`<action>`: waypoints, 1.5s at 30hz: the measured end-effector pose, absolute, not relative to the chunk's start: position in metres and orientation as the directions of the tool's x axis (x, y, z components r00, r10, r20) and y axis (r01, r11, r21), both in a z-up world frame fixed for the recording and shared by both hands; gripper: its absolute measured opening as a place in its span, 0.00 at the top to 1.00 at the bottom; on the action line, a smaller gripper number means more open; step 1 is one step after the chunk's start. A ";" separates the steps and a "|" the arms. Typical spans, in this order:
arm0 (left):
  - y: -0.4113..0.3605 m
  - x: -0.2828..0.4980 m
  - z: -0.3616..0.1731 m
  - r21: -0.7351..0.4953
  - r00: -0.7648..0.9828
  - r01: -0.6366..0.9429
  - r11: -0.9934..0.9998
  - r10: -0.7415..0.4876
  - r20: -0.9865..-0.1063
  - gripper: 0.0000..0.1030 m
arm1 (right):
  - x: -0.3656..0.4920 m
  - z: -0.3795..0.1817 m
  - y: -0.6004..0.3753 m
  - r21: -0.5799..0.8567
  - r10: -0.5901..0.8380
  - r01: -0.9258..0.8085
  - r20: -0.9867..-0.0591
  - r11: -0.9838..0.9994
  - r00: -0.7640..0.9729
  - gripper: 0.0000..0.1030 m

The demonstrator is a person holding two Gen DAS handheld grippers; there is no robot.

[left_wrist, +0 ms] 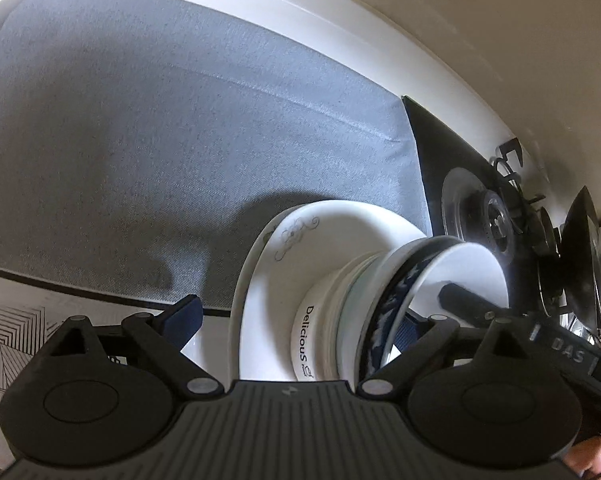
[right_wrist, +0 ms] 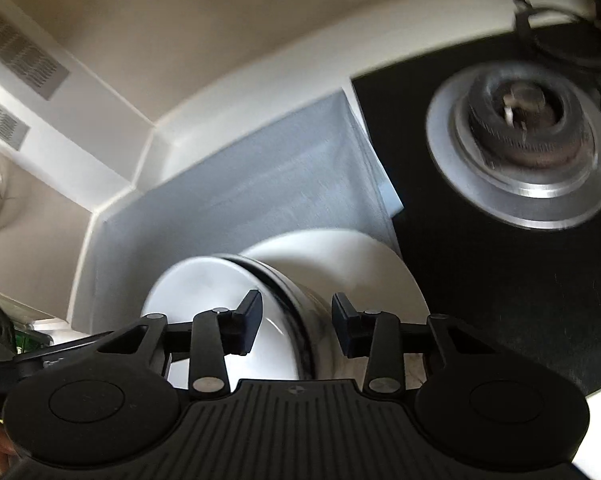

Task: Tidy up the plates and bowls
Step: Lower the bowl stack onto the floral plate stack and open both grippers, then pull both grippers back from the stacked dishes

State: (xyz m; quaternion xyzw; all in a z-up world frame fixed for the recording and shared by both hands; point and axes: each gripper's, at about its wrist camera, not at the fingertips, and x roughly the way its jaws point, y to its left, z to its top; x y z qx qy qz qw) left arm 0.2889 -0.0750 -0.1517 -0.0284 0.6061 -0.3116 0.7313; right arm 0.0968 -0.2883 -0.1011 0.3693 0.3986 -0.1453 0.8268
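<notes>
Your left gripper [left_wrist: 296, 322] has its jaws spread wide and holds nothing, with the stack of bowls [left_wrist: 340, 312] on the white plate [left_wrist: 268, 280] sitting between the fingers on the grey mat [left_wrist: 160, 120]. Your right gripper [right_wrist: 296, 324] has one finger inside the top bowl [right_wrist: 220, 292] and one outside its wall, but the picture is blurry, so I can't tell if it is squeezing the rim. The black stove top [right_wrist: 480, 280] with its round burner [right_wrist: 520, 156] sits right beside the plate, and a dark pan [left_wrist: 584, 256] stands close by.
</notes>
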 end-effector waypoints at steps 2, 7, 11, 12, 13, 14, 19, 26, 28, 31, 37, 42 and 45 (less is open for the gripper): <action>-0.076 0.289 -0.151 -0.408 0.079 0.431 0.805 -0.484 -0.872 0.06 | 0.099 -0.106 -0.289 0.479 0.062 0.544 -0.787 0.689 0.614 0.58; -0.082 0.284 -0.146 -0.369 0.105 0.457 0.809 -0.461 -0.881 0.06 | 0.099 -0.112 -0.290 0.503 0.092 0.549 -0.787 0.668 0.610 0.54; -0.083 0.270 -0.124 -0.284 0.196 0.534 0.796 -0.443 -0.875 0.06 | 0.091 -0.099 -0.285 0.496 0.078 0.523 -0.773 0.693 0.629 0.45; -0.082 0.266 -0.118 -0.264 0.217 0.551 0.792 -0.442 -0.871 0.04 | 0.088 -0.093 -0.282 0.492 0.074 0.508 -0.765 0.707 0.639 0.42; -0.081 0.262 -0.113 -0.247 0.237 0.565 0.787 -0.442 -0.865 0.00 | 0.085 -0.087 -0.278 0.483 0.064 0.494 -0.759 0.723 0.648 0.35; -0.079 0.257 -0.106 -0.232 0.262 0.578 0.782 -0.447 -0.855 0.01 | 0.082 -0.081 -0.273 0.471 0.052 0.481 -0.752 0.740 0.657 0.30; -0.069 0.236 -0.084 -0.155 0.350 0.612 0.776 -0.441 -0.826 0.01 | 0.066 -0.058 -0.248 0.401 -0.002 0.423 -0.723 0.813 0.691 0.19; -0.048 0.202 -0.068 -0.076 0.411 0.637 0.767 -0.421 -0.808 0.00 | 0.040 -0.047 -0.213 0.345 -0.048 0.400 -0.704 0.849 0.709 0.05; -0.040 0.194 -0.067 -0.068 0.411 0.642 0.764 -0.417 -0.811 0.00 | 0.034 -0.047 -0.203 0.331 -0.062 0.409 -0.710 0.850 0.702 0.04; -0.029 0.183 -0.068 -0.051 0.399 0.657 0.752 -0.405 -0.823 0.00 | 0.024 -0.047 -0.191 0.313 -0.074 0.414 -0.715 0.855 0.695 0.01; -0.011 0.163 -0.084 -0.014 0.302 0.726 0.687 -0.338 -0.892 0.00 | 0.008 -0.049 -0.165 0.251 -0.105 0.414 -0.737 0.875 0.667 0.00; 0.004 0.151 -0.095 0.010 0.292 0.731 0.682 -0.299 -0.909 0.00 | -0.002 -0.050 -0.146 0.214 -0.135 0.419 -0.739 0.883 0.661 0.00; 0.010 0.144 -0.094 0.030 0.308 0.735 0.678 -0.294 -0.905 0.00 | -0.007 -0.049 -0.139 0.198 -0.150 0.423 -0.737 0.884 0.659 0.00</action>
